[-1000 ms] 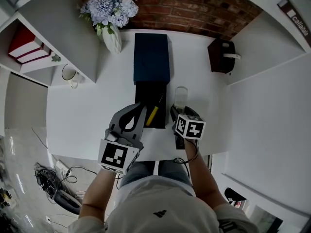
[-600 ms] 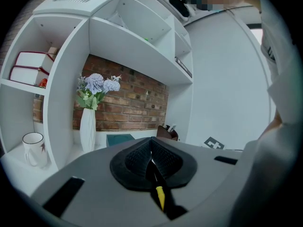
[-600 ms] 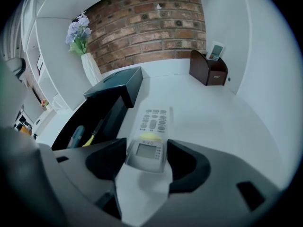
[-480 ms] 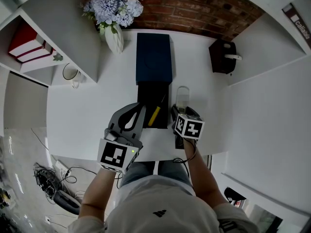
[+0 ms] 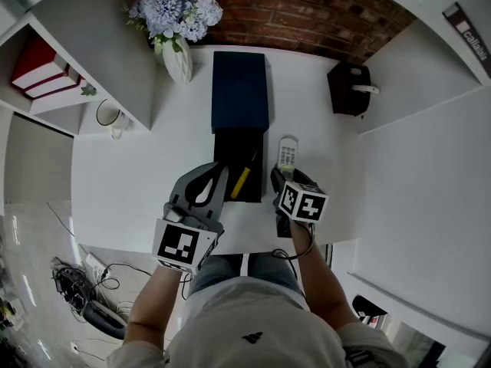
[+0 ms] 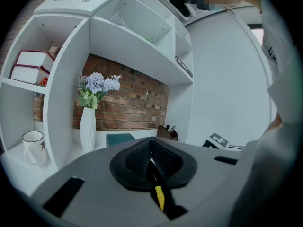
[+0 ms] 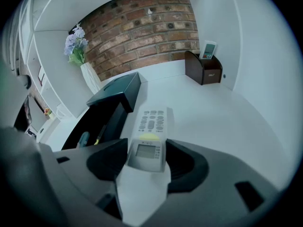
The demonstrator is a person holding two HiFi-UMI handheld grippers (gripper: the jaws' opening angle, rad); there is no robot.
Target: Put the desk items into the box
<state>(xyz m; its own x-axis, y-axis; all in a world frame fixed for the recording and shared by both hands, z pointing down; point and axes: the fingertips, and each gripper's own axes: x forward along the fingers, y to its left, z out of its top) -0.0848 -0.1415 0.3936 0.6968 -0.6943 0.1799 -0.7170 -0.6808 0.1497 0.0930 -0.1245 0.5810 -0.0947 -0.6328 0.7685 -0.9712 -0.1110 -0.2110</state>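
Right gripper view: remote end pinched btwn right gripper pads.

A white ceramic vase of pale blue flowers stands upper left, a white mug and red books sit left, and a dark brown desk holder sits upper right.

White lettering on brown strip at upper shelf edge: blurred, roughly "calia…". On left gripper and right gripper: black-and-white square code markers. Key print on white remote control too small to read.
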